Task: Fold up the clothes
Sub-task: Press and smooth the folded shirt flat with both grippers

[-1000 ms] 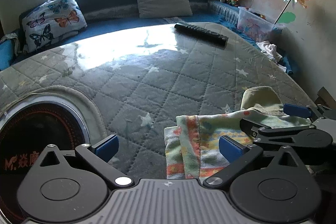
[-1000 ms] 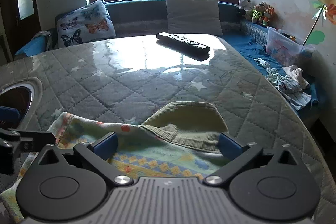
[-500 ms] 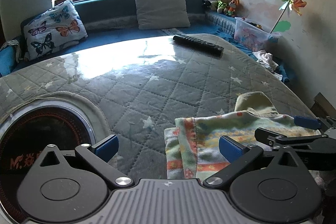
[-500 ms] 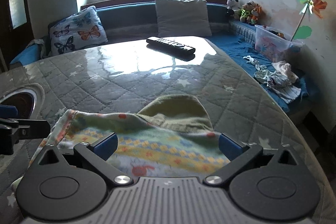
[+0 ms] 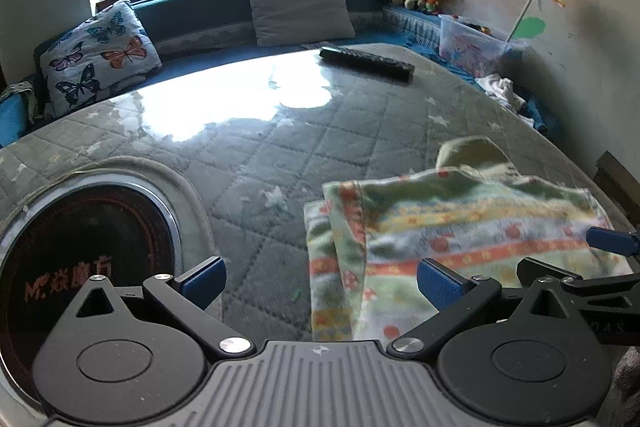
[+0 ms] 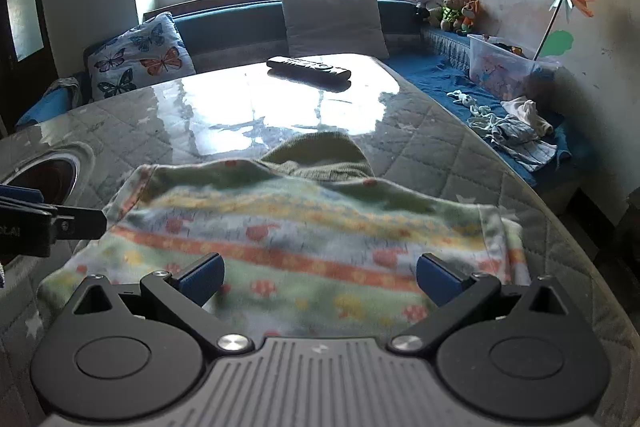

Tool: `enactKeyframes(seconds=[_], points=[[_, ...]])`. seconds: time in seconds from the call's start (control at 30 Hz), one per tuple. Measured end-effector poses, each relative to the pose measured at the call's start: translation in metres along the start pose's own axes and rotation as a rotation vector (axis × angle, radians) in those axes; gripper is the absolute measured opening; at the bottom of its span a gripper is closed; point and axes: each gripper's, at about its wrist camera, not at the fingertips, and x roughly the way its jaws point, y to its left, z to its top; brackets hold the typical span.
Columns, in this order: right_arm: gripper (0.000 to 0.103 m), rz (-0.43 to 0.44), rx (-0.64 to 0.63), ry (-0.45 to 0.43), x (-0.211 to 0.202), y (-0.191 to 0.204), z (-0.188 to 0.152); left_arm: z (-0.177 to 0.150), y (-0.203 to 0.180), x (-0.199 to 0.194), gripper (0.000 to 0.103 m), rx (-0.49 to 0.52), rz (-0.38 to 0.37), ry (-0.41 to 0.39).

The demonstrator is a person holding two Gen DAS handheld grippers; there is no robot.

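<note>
Left wrist view: the left gripper (image 5: 320, 281) is spread wide and grasps nothing, hanging over the quilted table (image 5: 360, 131). The striped garment (image 5: 460, 243) lies on the table to its right, its left edge doubled over. The right gripper (image 5: 560, 259) pokes in beside it.

Right wrist view: the right gripper (image 6: 320, 277) gapes empty above the garment (image 6: 300, 239). A remote (image 6: 308, 67) lies far back.

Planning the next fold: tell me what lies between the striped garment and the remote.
Only bare quilted table cover separates the striped garment from the remote, apart from window glare; the right wrist view shows it.
</note>
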Motion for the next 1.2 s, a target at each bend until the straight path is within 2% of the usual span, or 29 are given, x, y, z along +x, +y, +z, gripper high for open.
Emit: enactKeyframes(seconds=[0.3,0.57,0.7,0.83,0.97,1.2], points=[[0.103,-0.006,-0.001,-0.011,-0.017,0.005,-0.027,-0.021,-0.016,-0.001,0.103,0.077,0.014,0.009],[0.103,-0.005,-0.041,-0.035,-0.032,0.009,-0.045,-0.031,-0.016,0.001,0.103,0.082,0.025,0.020],[0.103,0.008,-0.053,-0.061,-0.042,0.008,-0.045,-0.027,-0.015,-0.003,0.103,0.073,0.020,0.011],[0.103,-0.047,-0.050,-0.107,-0.047,0.003,-0.038,-0.023,-0.018,-0.005,0.103,0.067,0.008,0.001],[0.103,-0.080,-0.044,-0.078,-0.039,-0.006,-0.038,-0.024,-0.026,-0.002,0.103,0.088,0.003,0.011],[0.103,-0.078,-0.053,-0.069,-0.045,-0.010,-0.054,-0.032,-0.030,-0.001,0.103,0.106,-0.003,0.021]])
